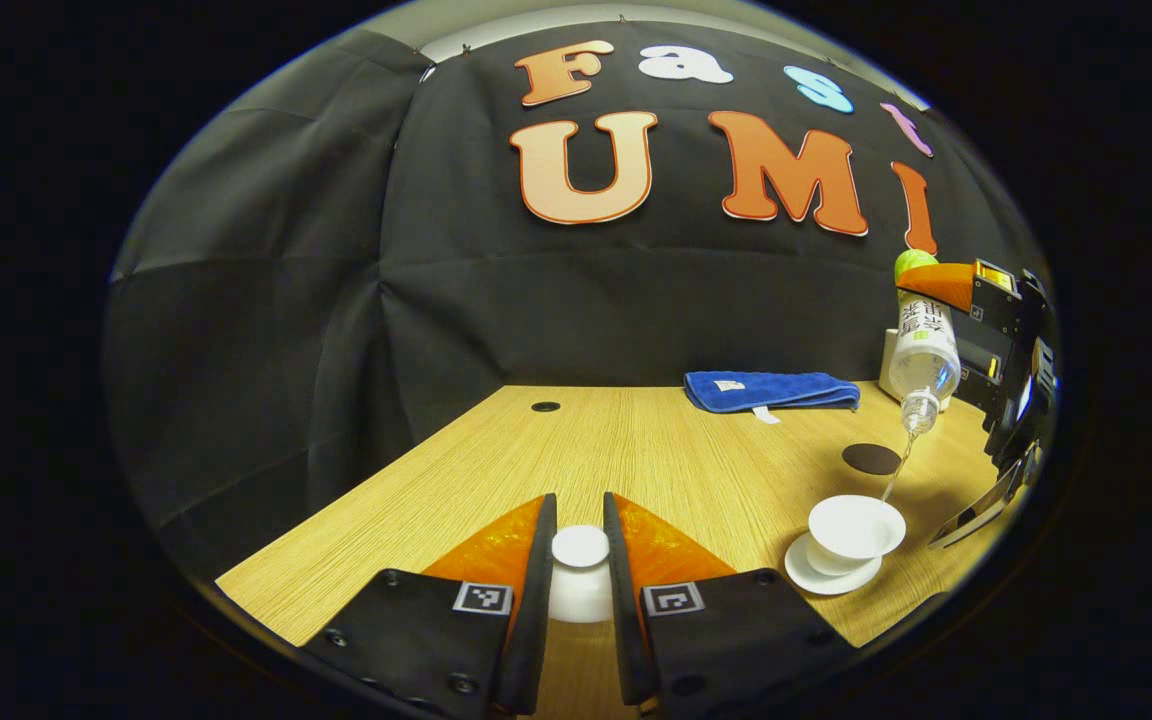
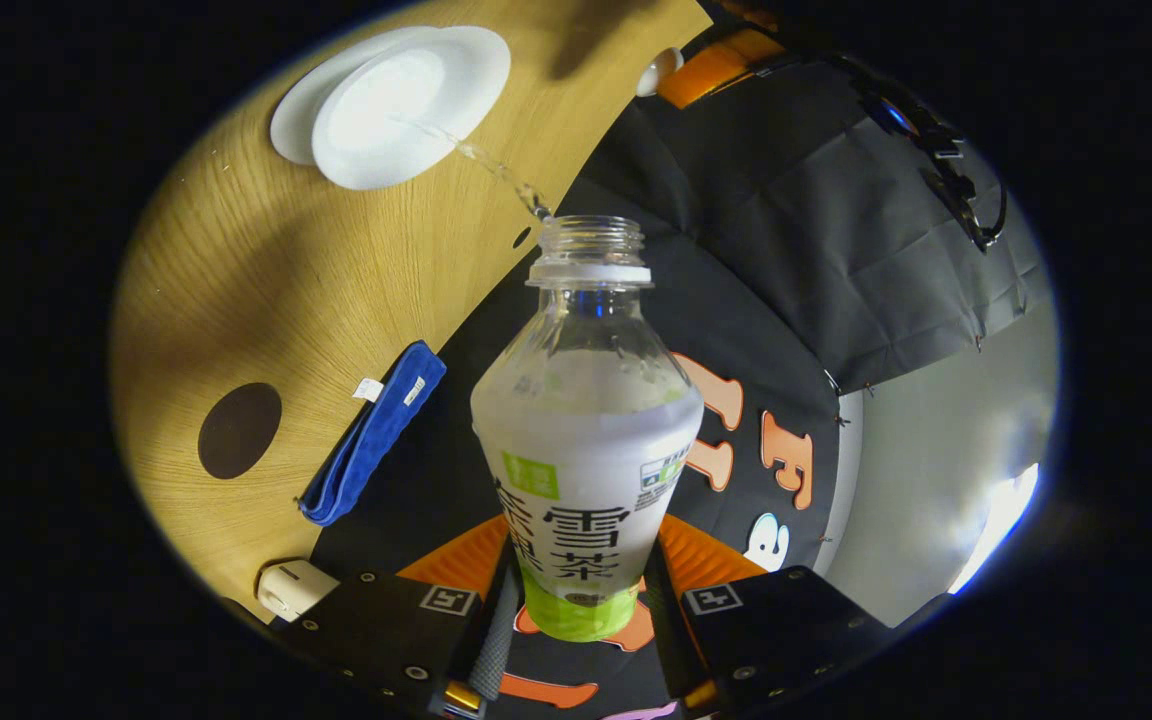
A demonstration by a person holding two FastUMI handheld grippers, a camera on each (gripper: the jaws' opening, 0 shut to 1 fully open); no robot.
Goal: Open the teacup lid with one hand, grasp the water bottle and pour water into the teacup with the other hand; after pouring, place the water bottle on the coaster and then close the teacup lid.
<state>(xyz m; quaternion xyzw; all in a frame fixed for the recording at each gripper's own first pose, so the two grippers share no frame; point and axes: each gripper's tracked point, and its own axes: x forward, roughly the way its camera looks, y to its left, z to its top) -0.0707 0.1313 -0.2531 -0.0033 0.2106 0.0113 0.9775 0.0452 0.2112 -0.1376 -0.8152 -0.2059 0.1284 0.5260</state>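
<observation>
My left gripper [image 1: 580, 560] is shut on the white teacup lid [image 1: 580, 572], held just above the wooden table near its front edge. To the right stands the white teacup [image 1: 854, 527] on its saucer [image 1: 816, 572], uncovered. My right gripper [image 2: 581, 590] is shut on the clear water bottle [image 2: 586, 430], which is tipped neck-down over the cup. A thin stream of water runs from the bottle's mouth [image 2: 588, 230] into the teacup [image 2: 406, 100]. In the left gripper view the bottle [image 1: 924, 350] hangs tilted above the cup at the far right. The dark round coaster [image 1: 871, 458] lies behind the cup.
A folded blue cloth [image 1: 771, 390] lies at the table's back edge, and shows again as the blue cloth [image 2: 376, 435] in the right gripper view. The coaster [image 2: 239, 430] sits near it. A small white box [image 2: 291, 588] stands at the table's corner. A cable hole [image 1: 545, 407] is at the back left.
</observation>
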